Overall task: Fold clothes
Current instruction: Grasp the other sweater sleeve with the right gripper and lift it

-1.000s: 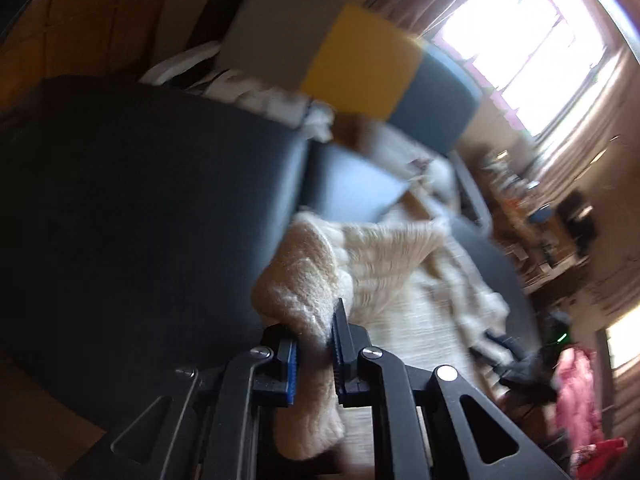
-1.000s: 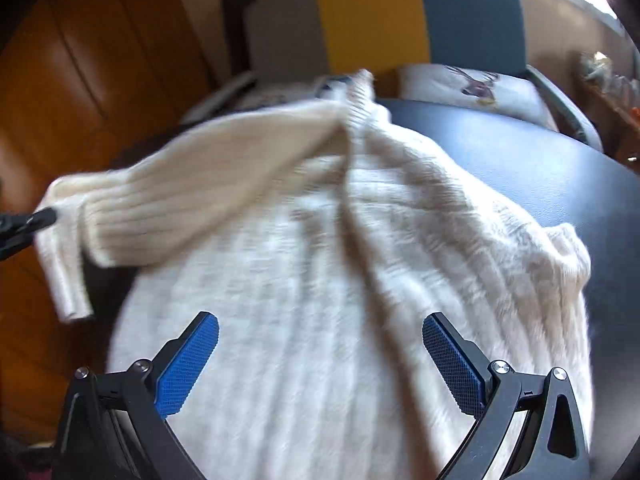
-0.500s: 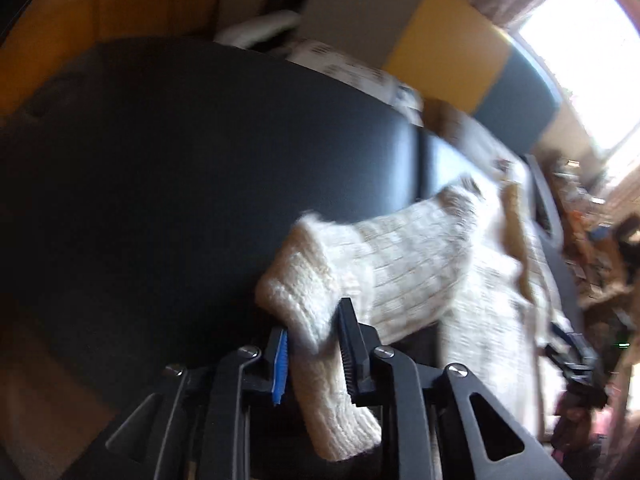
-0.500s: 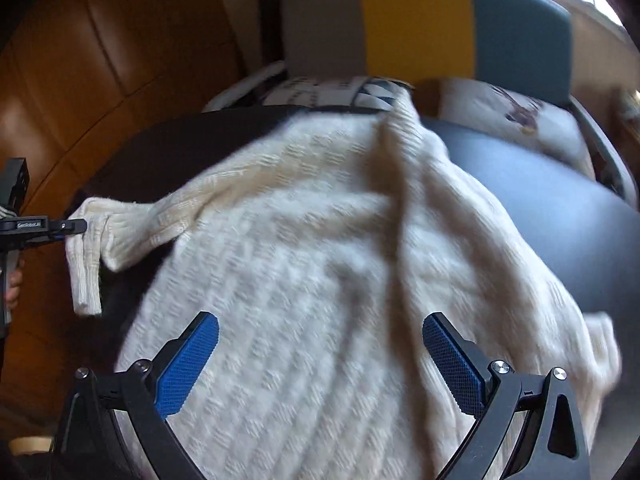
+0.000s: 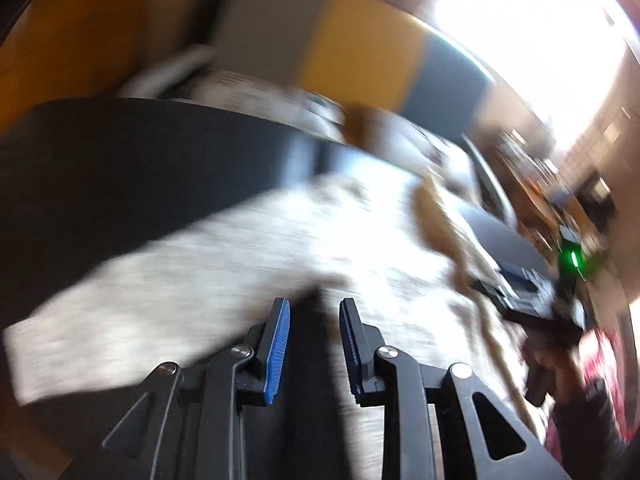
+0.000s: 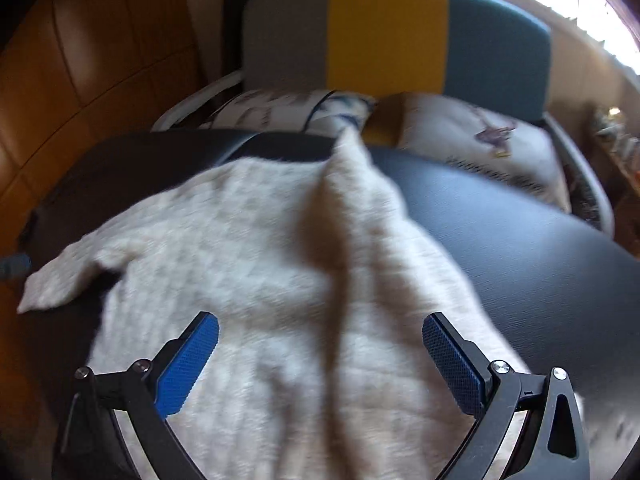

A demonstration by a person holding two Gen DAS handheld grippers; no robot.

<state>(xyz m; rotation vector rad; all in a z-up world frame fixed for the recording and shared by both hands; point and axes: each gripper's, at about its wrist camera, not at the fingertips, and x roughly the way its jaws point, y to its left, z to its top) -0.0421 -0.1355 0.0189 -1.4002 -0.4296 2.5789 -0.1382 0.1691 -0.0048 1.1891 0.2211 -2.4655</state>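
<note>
One cream knitted sweater (image 6: 280,280) spread on one dark desk (image 6: 520,248) ahead of the jaws, two printed cushions (image 6: 480,136) beyond it (blurred), and one tricolour chair (image 6: 388,36).

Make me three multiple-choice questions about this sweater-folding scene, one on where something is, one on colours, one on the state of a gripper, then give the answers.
1. Where does the cream sweater lie?
A. on the dark table
B. on the chair seat
C. on the floor

2. Which colours, left to right, make up the chair back behind the table?
A. red, white, black
B. grey, yellow, teal
C. green, orange, pink

3. How does the right gripper stand?
A. shut on a sleeve
B. shut on nothing
C. open wide above the sweater

Answers: 1 A, the knit spreads over the dark tabletop. 2 B, three panels show in that order. 3 C, its blue pads stand far apart with nothing pinched between them.
</note>
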